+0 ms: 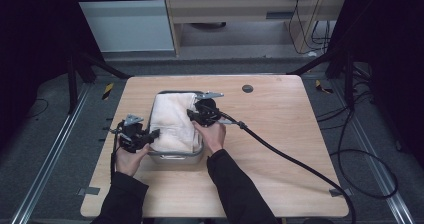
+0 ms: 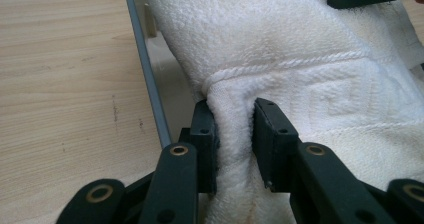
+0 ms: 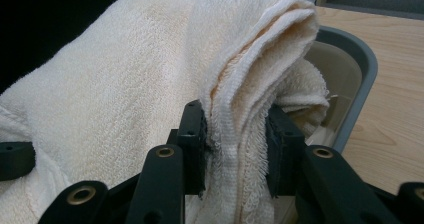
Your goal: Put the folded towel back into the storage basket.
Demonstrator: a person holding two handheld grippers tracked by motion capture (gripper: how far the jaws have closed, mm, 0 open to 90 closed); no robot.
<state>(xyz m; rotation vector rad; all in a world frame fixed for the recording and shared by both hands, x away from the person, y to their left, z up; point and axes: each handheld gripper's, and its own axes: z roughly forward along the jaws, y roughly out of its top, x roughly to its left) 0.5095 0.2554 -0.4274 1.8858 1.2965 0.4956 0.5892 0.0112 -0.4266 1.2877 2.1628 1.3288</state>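
A folded white terry towel (image 1: 172, 121) is lying in and over a grey metal tray (image 1: 175, 157) near the middle of the wooden table (image 1: 280, 134). The towel is draping over the tray's rim on the person's left side and bulging above it, so only the near wall and the far corners of the tray are showing in the high view.

Handling, as a judgement: the towel is looking soft, limp and light, with no stiffness of its own; it is likely sagging wherever it is unsupported, and its looped pile is offering good friction against the pads. Nothing about it is appearing fragile. The thick folded edges and the woven border band are seeming the best places to take hold, since several layers are gathering there.

The left tool (image 2: 235, 134) is clenching a pinched ridge of towel just below the patterned border (image 2: 320, 91), close beside the tray's rim (image 2: 150, 84). The right tool (image 3: 235, 134) is clenching the stacked, hemmed edges of the towel (image 3: 150, 74) above the tray's far corner (image 3: 357, 64). Both tools are gripping cloth from opposite sides of the tray, one in each hand (image 1: 214, 135).
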